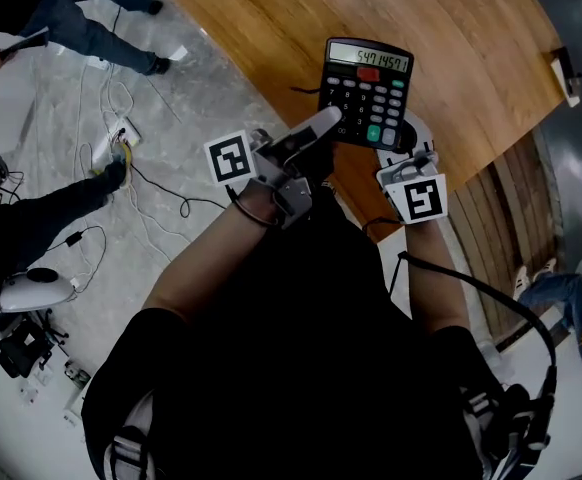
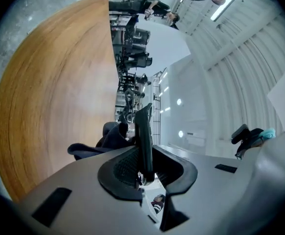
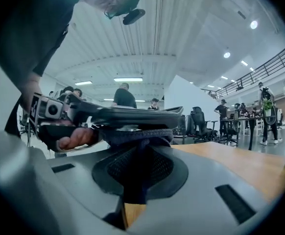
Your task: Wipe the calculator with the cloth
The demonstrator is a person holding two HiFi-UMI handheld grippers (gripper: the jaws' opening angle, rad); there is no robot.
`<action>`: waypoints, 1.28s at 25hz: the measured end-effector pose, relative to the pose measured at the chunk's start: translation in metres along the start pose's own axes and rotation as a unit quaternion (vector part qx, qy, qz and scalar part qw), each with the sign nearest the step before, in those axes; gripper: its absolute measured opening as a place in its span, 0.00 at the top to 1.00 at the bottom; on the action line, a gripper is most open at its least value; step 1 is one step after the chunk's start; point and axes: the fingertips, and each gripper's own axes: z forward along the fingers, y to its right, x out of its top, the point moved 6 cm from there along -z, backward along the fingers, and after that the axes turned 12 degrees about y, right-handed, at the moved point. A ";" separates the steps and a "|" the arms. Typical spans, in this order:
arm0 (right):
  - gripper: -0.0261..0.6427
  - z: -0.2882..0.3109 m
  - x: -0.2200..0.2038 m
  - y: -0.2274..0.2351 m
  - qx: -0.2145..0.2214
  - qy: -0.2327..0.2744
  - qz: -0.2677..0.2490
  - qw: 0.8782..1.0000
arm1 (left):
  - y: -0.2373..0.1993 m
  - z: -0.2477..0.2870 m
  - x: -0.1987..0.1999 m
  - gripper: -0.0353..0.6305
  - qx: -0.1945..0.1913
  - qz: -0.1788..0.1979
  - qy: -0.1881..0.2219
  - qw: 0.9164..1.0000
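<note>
place: big work hall | floor, left: plug strip (image 1: 119,136) with wires | right: office chairs (image 3: 200,122), high railing (image 3: 273,62) | top: long ceiling lights (image 3: 128,79)

Plenty of room over the wooden table (image 1: 271,28). Bare wood runs out past the calculator (image 1: 366,93), and there's just a small box (image 1: 568,76) way out at the right edge. The tight spot is at the calculator itself, where the left gripper (image 1: 323,123) and right gripper (image 1: 411,140) crowd in just beside each other. Left of the table the floor's a mess: cables (image 1: 156,193), a power strip (image 1: 121,133), and people's legs (image 1: 91,28).
</note>
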 end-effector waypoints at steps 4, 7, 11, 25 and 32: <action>0.89 -0.010 0.006 -0.031 0.027 0.015 0.013 0.999 | 0.003 0.000 -0.002 0.84 -0.011 -0.004 0.013 1.000; 0.89 -0.011 0.005 -0.048 0.045 0.012 0.023 0.999 | 0.006 0.001 -0.002 0.84 -0.017 -0.010 0.013 1.000; 0.89 -0.001 -0.002 -0.045 0.046 0.010 0.027 0.999 | 0.003 0.001 -0.003 0.84 -0.015 -0.034 0.008 0.999; 0.89 0.028 -0.003 0.031 -0.078 0.051 -0.004 0.996 | -0.002 0.000 -0.005 0.84 -0.021 -0.086 0.015 0.996; 0.89 -0.005 0.018 0.051 -0.130 0.058 -0.007 0.990 | 0.001 -0.002 -0.006 0.84 -0.018 -0.078 0.026 0.996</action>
